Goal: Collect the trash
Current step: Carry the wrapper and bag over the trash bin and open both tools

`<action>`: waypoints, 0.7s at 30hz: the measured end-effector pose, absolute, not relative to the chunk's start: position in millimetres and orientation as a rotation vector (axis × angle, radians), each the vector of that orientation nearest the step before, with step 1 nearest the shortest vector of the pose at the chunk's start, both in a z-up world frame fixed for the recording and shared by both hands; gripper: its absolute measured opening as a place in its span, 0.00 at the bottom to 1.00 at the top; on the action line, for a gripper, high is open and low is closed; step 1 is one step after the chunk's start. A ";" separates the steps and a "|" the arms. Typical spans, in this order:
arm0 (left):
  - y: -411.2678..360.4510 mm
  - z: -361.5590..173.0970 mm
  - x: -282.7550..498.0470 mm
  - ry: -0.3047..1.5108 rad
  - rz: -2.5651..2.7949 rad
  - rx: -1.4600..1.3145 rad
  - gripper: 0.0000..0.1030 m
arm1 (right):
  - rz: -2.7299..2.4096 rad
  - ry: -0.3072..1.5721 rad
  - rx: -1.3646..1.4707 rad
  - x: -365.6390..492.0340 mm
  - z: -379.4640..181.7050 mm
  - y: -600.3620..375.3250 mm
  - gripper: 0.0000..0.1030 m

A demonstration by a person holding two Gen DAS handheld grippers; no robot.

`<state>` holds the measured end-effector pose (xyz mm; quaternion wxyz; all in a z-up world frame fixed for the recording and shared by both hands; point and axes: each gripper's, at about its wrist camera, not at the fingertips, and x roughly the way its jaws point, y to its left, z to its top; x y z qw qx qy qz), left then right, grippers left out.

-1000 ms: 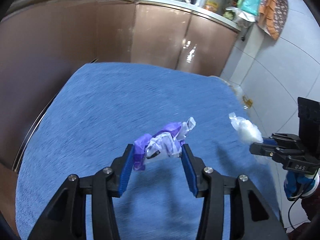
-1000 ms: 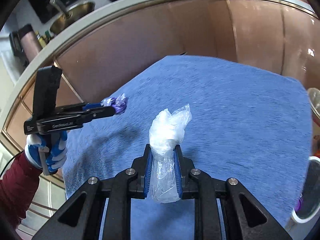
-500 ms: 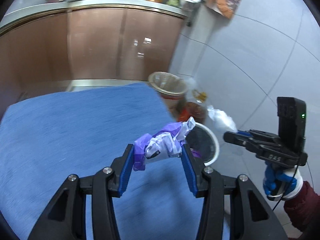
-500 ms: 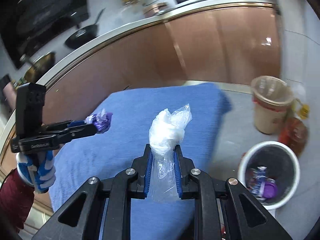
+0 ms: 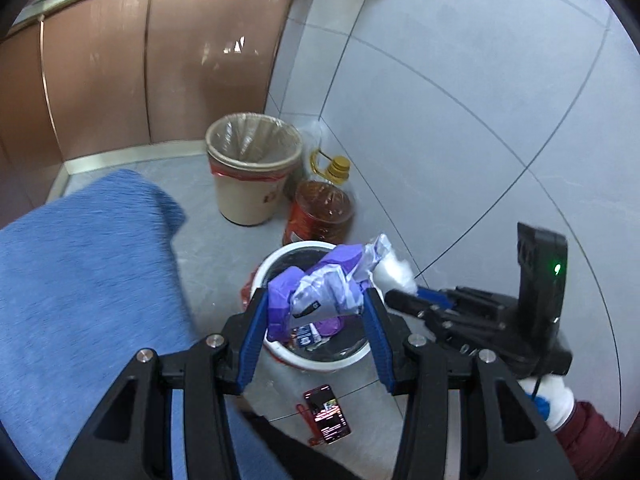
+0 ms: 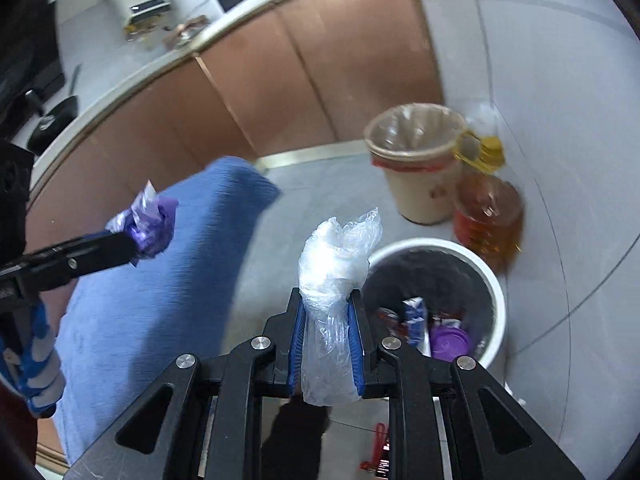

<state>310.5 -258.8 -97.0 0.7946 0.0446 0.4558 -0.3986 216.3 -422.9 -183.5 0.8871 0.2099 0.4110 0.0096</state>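
1. The left gripper (image 5: 316, 312) has its jaws clamped on a crumpled purple wrapper (image 5: 320, 292); the right gripper (image 6: 326, 344) pinches a clear plastic bag (image 6: 334, 264).
2. Both scraps look feather-light, soft and slippery, best held mid-bundle.
3. They hang above or just beside the white bin (image 6: 494, 284), which already holds litter.

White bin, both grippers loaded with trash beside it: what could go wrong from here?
1. The right gripper holds the clear bag left of the white bin; released now, it would likely land on the floor.
2. The purple wrapper in the left gripper is light and could drift past the rim toward the phone.
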 end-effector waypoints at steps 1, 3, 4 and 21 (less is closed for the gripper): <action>-265.6 -101.8 313.3 0.990 -0.857 0.093 0.44 | 0.007 0.868 0.441 218.7 -192.3 -428.8 0.20; -277.1 -111.6 317.8 1.010 -0.856 0.091 0.44 | -0.009 0.885 0.454 223.3 -205.8 -438.7 0.20; -283.0 -115.9 320.1 1.019 -0.856 0.090 0.44 | -0.014 0.891 0.461 224.9 -212.0 -442.6 0.20; -328.4 -166.8 330.2 1.116 -0.804 0.074 0.44 | -0.053 0.962 0.525 243.4 -271.3 -473.2 0.20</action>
